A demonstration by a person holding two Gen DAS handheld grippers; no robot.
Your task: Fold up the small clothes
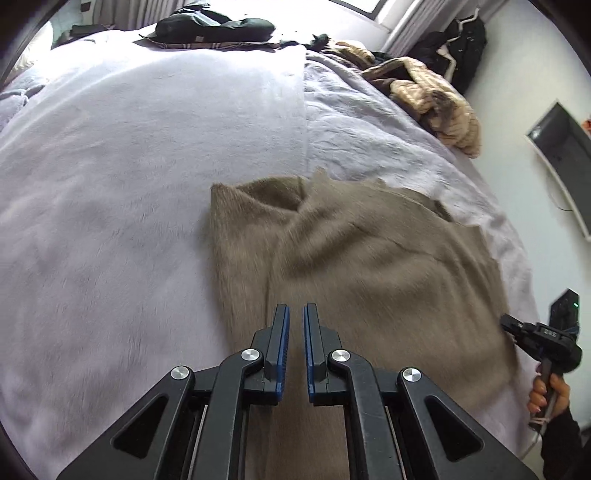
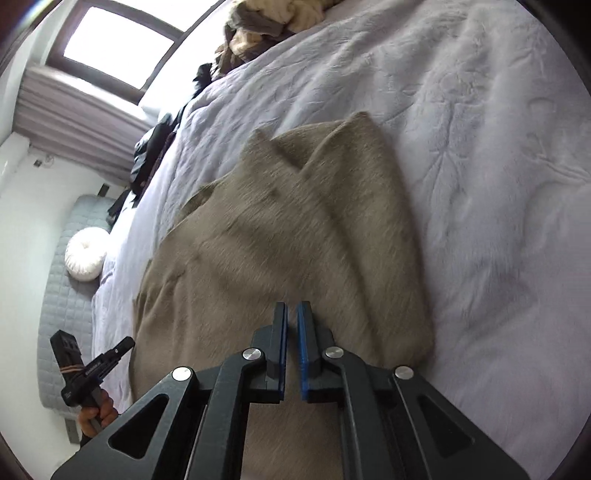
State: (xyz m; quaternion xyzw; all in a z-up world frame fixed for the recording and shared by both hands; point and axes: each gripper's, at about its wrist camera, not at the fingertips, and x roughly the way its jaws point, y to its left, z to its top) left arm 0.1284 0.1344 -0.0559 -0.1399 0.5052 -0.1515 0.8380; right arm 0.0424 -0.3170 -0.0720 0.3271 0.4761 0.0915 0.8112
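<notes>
A taupe fuzzy garment (image 1: 369, 258) lies partly folded on the pale lilac bed cover (image 1: 110, 184), with a fold ridge near its far end. My left gripper (image 1: 295, 314) hovers over its near part, jaws almost together, and nothing shows between the blue pads. In the right wrist view the same garment (image 2: 295, 240) spreads under my right gripper (image 2: 291, 310), whose jaws also stand nearly together with no cloth seen in the slit. The right gripper (image 1: 506, 319) appears at the garment's right edge, held by a hand (image 1: 546, 395). The left gripper (image 2: 123, 345) sits by the opposite edge.
A heap of tan and cream clothes (image 1: 436, 99) lies at the bed's far right edge. A dark bag (image 1: 214, 26) rests at the far end. A black coat (image 1: 458, 48) hangs by the wall. A white round cushion (image 2: 85, 254) sits on a grey quilted mat (image 2: 62, 295).
</notes>
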